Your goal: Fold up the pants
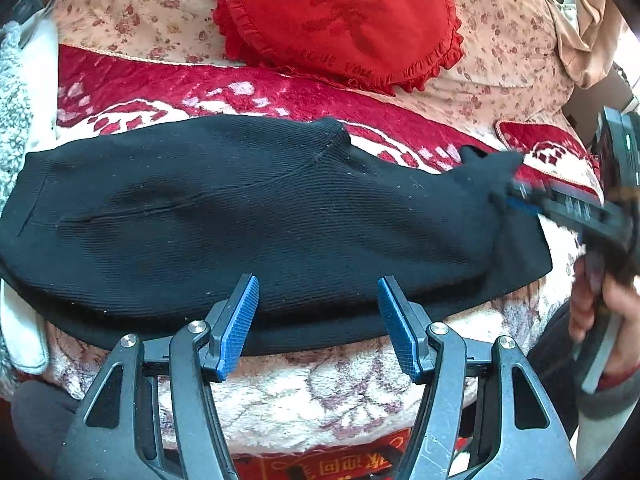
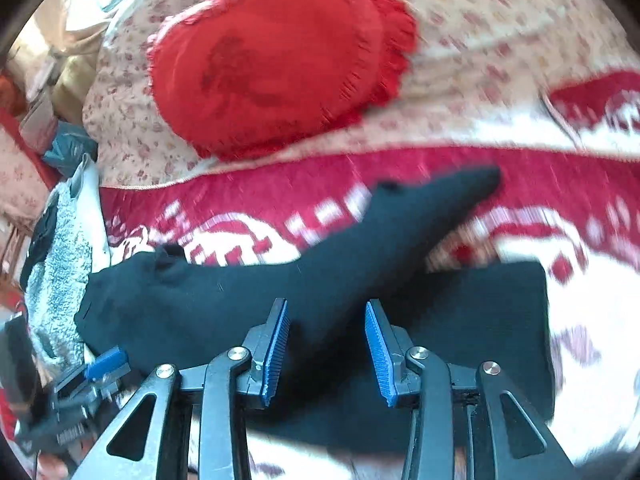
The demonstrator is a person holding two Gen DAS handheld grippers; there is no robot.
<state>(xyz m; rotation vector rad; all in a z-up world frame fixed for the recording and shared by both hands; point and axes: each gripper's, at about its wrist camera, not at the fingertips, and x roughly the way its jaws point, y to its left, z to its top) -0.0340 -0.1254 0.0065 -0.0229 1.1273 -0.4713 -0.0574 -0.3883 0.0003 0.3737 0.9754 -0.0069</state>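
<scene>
Black pants (image 1: 248, 216) lie lengthwise across a red-and-white blanket (image 1: 160, 92) on the bed, just in front of a red heart pillow (image 1: 340, 20).

Left of the pants: a grey fleecy cloth (image 1: 12, 92) w/ smth white under it.

Left gripper (image 1: 318, 326) hovers at the pants' near edge, below the pillow; fingers apart, nothing btwn the blue pads (image 1: 238, 328), no contact visible.

Right of that, near the pants' right end, a raised fold of fabric (image 1: 486, 168) sticks up twd the pillow side.

Right gripper (image 2: 326, 350) is over that end, a hand (image 1: 600, 304) on its handle. Fingers apart, not pinching; black cloth shows in the gap btwn them, whether below or touching can't tell. View is motion-blurred.

Floral sheet (image 1: 512, 40) lies beyond the blanket, around the pillow.
</scene>
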